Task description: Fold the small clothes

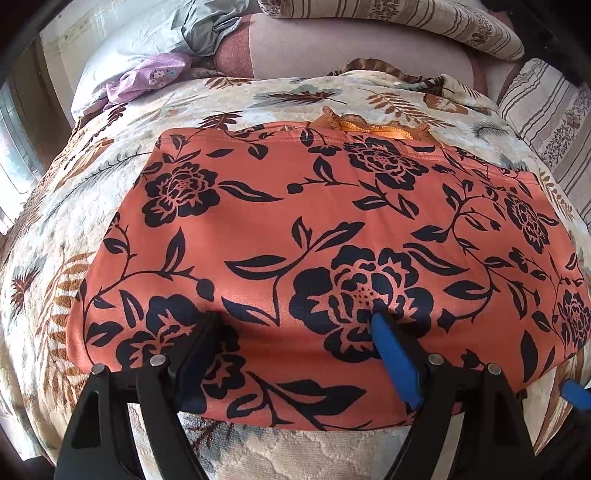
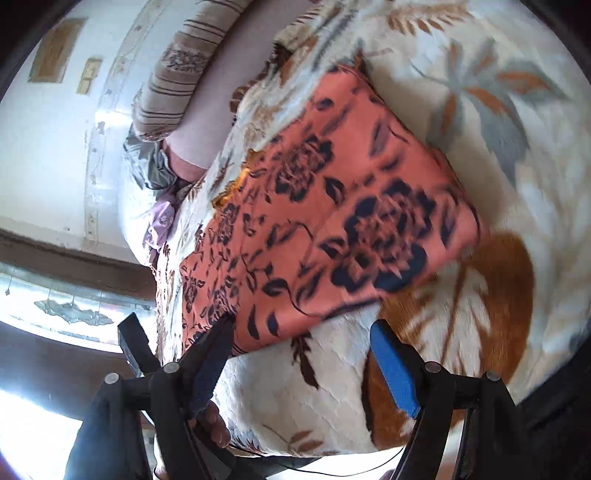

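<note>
The left hand-held gripper [image 1: 295, 317] hangs over the near part of the orange floral garment [image 1: 325, 229], its 2 fingers spread wide, with the tips low over the cloth and nothing clamped between them; whether the tips touch the fabric I cannot tell. The right hand-held gripper [image 2: 301, 328] is released too, its fingers wide apart with only the bedcover between them, just off the garment's near corner. Its view is blurred.

The garment lies flat on the bed as a broad folded panel, orange with dark blue flowers and leaves. A strip of brighter orange lace [image 1: 369, 123] peeks out along its far edge. Under it spreads a cream blanket [image 1: 258, 96] printed with brown and grey leaves. Beyond the blanket, near the head of the bed, sit a lilac cloth [image 1: 151, 75], a grey crumpled cloth [image 1: 199, 31] and striped pillows [image 1: 424, 22].
</note>
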Motion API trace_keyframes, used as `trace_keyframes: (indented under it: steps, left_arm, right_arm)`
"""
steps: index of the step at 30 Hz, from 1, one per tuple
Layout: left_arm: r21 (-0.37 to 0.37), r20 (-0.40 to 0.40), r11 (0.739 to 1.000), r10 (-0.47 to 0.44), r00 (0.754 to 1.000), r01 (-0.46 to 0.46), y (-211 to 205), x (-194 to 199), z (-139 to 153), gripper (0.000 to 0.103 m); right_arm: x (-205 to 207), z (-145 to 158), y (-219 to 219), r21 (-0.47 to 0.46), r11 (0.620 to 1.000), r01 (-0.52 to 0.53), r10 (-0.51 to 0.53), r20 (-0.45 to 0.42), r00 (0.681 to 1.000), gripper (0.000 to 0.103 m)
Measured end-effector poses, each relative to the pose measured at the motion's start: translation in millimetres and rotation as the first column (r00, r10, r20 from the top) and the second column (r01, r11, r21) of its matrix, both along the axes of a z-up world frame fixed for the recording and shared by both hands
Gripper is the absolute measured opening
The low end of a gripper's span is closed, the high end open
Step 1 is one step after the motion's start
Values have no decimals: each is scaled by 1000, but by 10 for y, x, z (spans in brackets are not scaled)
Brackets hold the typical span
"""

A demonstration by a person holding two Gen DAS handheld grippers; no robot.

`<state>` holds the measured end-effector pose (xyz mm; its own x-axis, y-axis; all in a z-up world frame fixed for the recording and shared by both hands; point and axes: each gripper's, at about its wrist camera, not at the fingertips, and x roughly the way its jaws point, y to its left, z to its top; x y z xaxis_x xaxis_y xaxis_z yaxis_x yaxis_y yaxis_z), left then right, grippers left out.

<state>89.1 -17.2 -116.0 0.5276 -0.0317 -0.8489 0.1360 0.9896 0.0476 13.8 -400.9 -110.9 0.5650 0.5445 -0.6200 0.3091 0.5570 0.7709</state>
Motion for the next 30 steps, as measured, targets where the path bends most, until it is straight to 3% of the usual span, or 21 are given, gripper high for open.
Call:
trace_keyframes:
  steps: [3,7,11,15,16,18,20,22,23,26,27,29,30]
  left_arm:
    - [2,-4,1000,0,1000,0,-3,7,4,84]
    - [-1,-18,1000,5,1000,-5,1,18,49,83]
    - [-44,30,999,28,999,-27,58,-39,192,83]
    - [41,23,999,-2,1000,1,-36,5,-24,86]
    - [46,38,999,-5,999,3,-45,-18,20,86]
    - [22,28,1000,5,1000,-6,-14,-27,115,85]
    - [-8,50,1000,25,998,-25,43,-38,196,85]
    - [-3,51,999,37,998,-37,58,1,121,85]
    - [8,9,1000,21,1000,-21,43,42,4,88]
    - [45,54,999,-7,998,5,-7,-9,-4,90]
    - [32,48,999,-7,999,6,12,-5,3,90]
    - [11,37,1000,-17,999,16,46,3,4,90]
    - [1,32,1000,-28,999,28,64,1,22,89]
  right_arm:
    - [-37,-258,-108,105,989,106,-104,-21,994,79]
    - [140,-254,-268,139,969,206,-206,-9,978,79]
    - [260,-284,-370,150,951,271,-274,-3,962,79]
    - [354,-211,-375,77,959,272,-275,30,961,77]
    - [382,-184,-369,53,963,265,-267,38,963,74]
    - [425,-155,-362,8,969,248,-248,43,968,56]
    - [481,-158,-351,-34,973,228,-227,37,973,49]
    - [519,-174,-336,-66,975,214,-211,40,977,49]
    - [539,-175,-325,-85,975,206,-203,42,978,49]
    - [582,-165,-321,-115,972,205,-202,41,979,49]
    - [616,-145,-305,-137,972,190,-186,41,982,44]
    - [684,-82,-262,-202,967,153,-151,29,988,19]
    - [725,-19,-230,-238,961,138,-135,29,990,18]
